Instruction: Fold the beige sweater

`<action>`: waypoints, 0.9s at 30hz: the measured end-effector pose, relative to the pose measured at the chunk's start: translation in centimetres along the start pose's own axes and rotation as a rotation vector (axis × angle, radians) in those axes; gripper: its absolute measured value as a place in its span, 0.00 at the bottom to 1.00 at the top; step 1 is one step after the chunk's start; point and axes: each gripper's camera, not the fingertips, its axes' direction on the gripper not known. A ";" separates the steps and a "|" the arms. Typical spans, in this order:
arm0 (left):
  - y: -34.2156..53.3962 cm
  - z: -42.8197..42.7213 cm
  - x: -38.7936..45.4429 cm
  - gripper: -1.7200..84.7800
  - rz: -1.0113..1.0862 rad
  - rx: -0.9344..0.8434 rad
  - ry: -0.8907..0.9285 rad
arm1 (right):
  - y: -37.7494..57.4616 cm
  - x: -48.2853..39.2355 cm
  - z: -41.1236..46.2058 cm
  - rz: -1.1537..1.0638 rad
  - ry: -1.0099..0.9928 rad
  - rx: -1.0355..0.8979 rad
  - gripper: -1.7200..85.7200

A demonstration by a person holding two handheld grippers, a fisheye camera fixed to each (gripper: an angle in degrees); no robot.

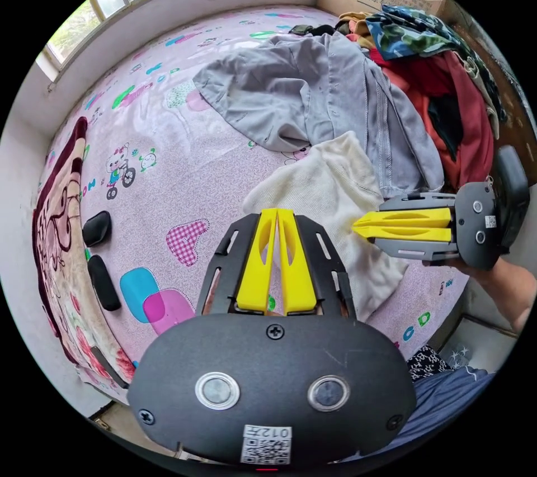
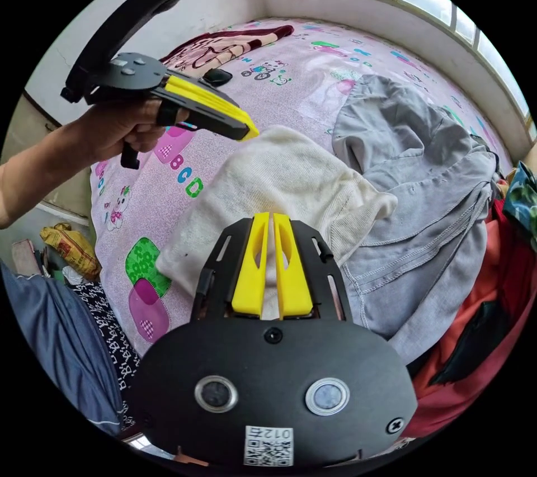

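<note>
Pink cartoon-print bed sheet under window. Beige sweater lies near bed's front edge, already bundled into compact shape, one corner touching grey garment; fold looks rough, likely needs squaring. Left gripper jaws together, empty, above sheet. Right gripper jaws together, empty, over sweater.

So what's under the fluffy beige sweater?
The beige sweater lies on the pink cartoon bedsheet. One edge rests on the grey shirt beside it. Whatever else sits beneath its middle is covered, so I cannot tell.
</note>
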 end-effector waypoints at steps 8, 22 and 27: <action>1.5 4.3 -1.8 0.02 -0.028 -0.072 0.037 | -1.4 -1.7 2.5 0.050 -0.009 -0.111 0.02; 11.0 6.2 -0.8 0.02 0.117 -0.053 0.111 | 4.0 -7.7 0.9 0.298 0.117 -0.170 0.02; 11.5 8.5 -2.5 0.02 0.070 -0.093 0.133 | 4.6 -8.9 4.5 0.310 0.112 -0.259 0.02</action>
